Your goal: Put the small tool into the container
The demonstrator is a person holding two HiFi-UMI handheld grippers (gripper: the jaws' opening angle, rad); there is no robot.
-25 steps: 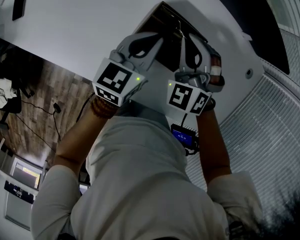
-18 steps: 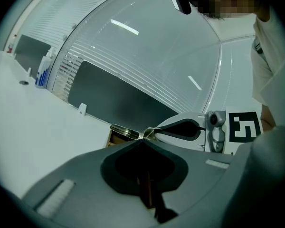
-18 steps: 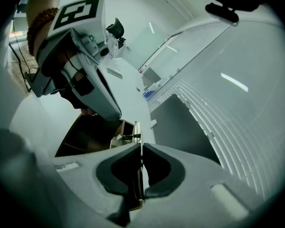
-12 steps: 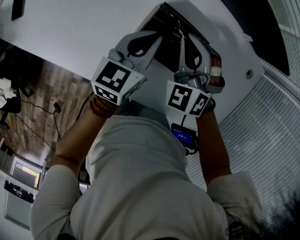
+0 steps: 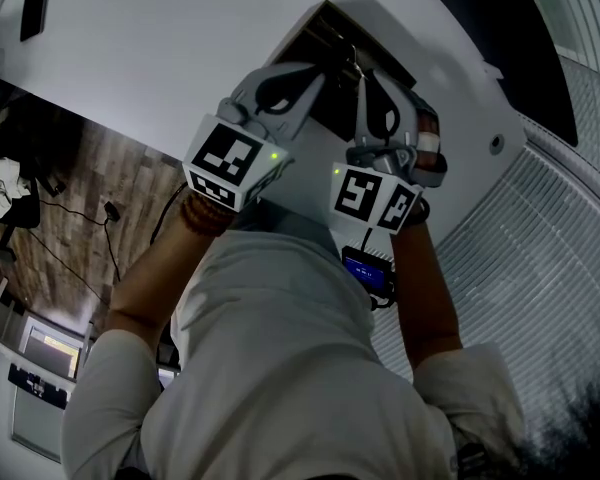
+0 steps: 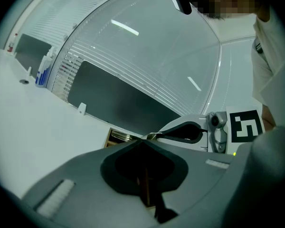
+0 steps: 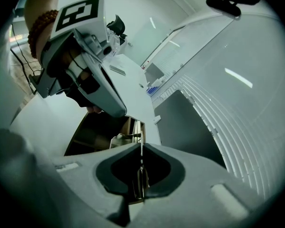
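Both forearms (image 5: 150,268) reach forward side by side. The left claw (image 6: 145,137) has its jaws together. The right claw (image 7: 140,144), tilted downward, pinches a small tool (image 7: 141,163).

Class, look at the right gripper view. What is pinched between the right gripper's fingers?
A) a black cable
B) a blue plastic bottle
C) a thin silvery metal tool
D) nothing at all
C: the right gripper has its fingers closed on a thin silvery metal tool that runs up the seam between them, with the open brown wooden box just beyond.
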